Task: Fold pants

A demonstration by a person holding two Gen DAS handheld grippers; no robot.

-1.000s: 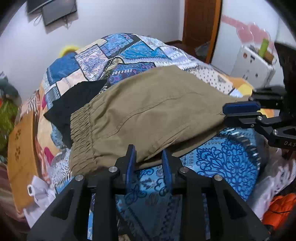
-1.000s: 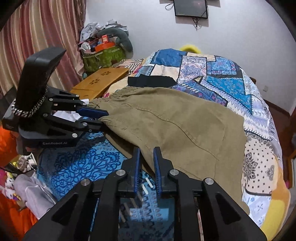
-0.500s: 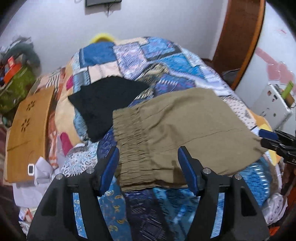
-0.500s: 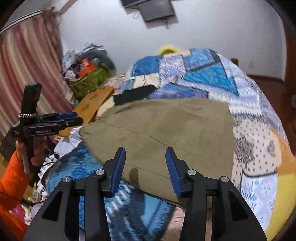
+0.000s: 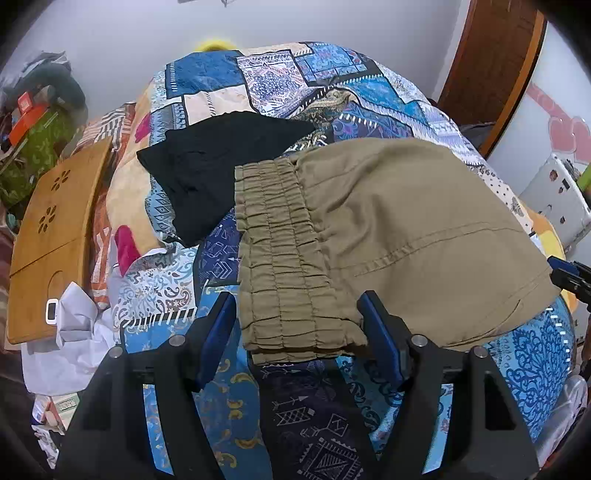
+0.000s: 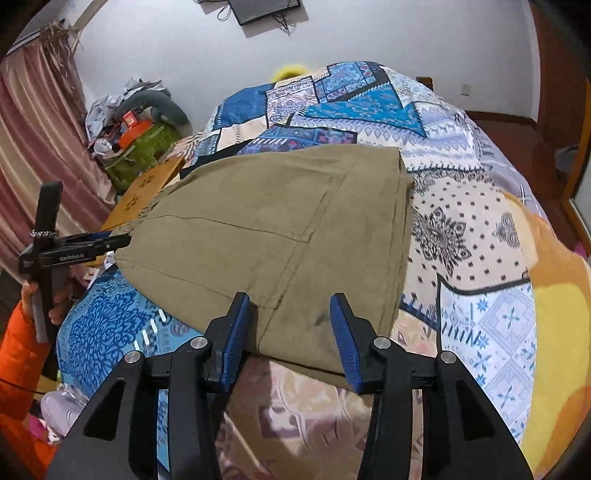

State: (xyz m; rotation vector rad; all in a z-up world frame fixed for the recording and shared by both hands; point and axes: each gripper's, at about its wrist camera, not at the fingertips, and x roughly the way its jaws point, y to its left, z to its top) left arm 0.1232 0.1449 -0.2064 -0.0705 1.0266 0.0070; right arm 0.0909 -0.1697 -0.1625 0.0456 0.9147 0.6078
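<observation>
Both grippers are now hanging wide open, having let go of the pants [image 5: 388, 236], which lie folded mid-frame on the bed [image 5: 332, 413]. The left gripper [image 5: 297, 332] and right gripper [image 6: 291, 332] fingers are holding nothing, so this fold looks finished.

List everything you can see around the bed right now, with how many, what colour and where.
pants: one pair, khaki, folded flat on the bed
garment: one, black, beside the pants' waistband
bedspread: one, blue and cream patchwork, covering the bed
lap tray: one, wooden, at the bed's left edge
screen: one, black, on the white wall
curtain: one, pink striped, far left
clutter pile: one, mixed colours, by the curtain
left hand-held gripper: one, black with blue pads, open, at the waistband
right hand-held gripper: one, black with blue pads, open, at the folded end
</observation>
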